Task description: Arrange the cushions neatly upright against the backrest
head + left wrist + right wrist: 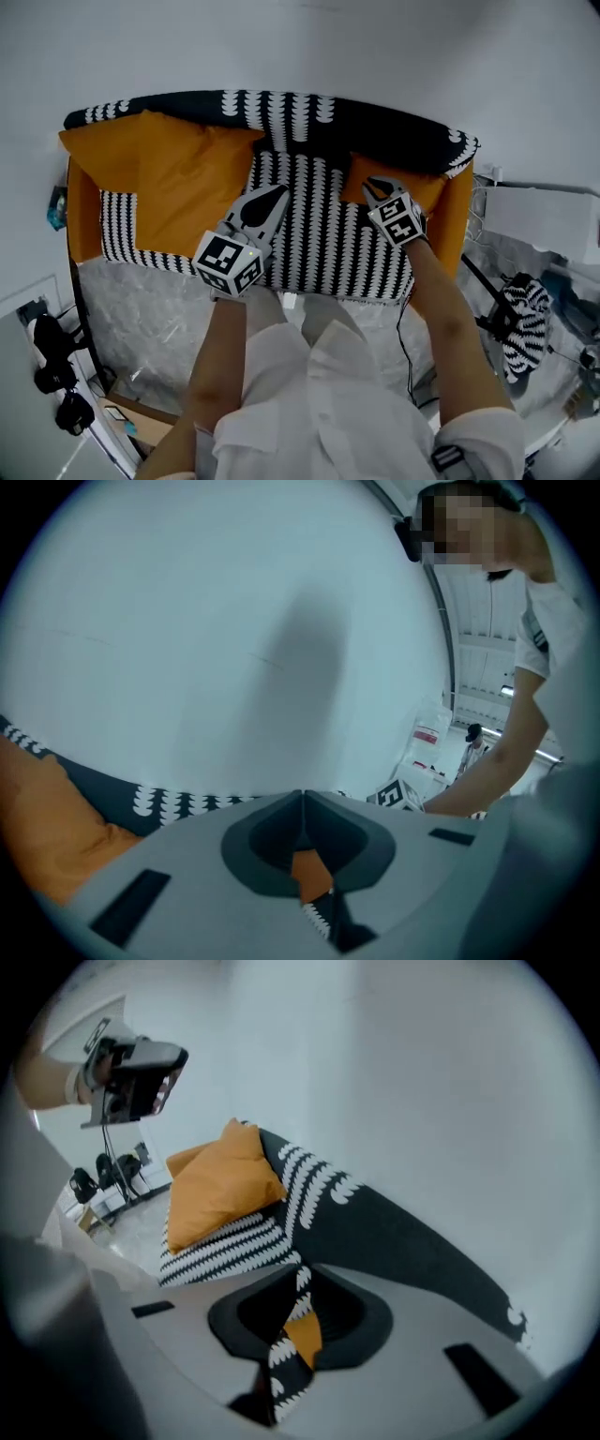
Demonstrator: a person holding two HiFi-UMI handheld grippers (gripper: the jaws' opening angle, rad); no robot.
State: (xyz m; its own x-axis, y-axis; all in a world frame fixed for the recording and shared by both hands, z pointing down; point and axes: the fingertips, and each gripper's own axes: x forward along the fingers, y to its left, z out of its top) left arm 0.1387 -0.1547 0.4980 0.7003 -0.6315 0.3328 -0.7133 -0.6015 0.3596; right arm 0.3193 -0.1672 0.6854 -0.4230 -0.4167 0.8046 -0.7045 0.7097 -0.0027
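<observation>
1. The sofa has a black-and-white patterned seat and backrest, with orange arms at the left and right ends.
2. The large orange cushion fills the far-left corner. It leans tilted against the backrest, and its lower part spreads over the seat.
3. The small orange cushion sits at the far right, against the backrest and just beside the right arm.
4. The left gripper is over the middle of the seat, just right of the large cushion's edge. In the left gripper view its 2 jaws meet at the tips with nothing clamped. It points over the top of the backrest toward the white wall.
5. The right gripper is angled down at the left upper edge of the small cushion. In the right gripper view a narrow gap stands between its jaws. Patterned fabric and a bit of orange show through the gap, and no pad presses on anything.
6. Whether either gripper touches a cushion cannot be told.
</observation>
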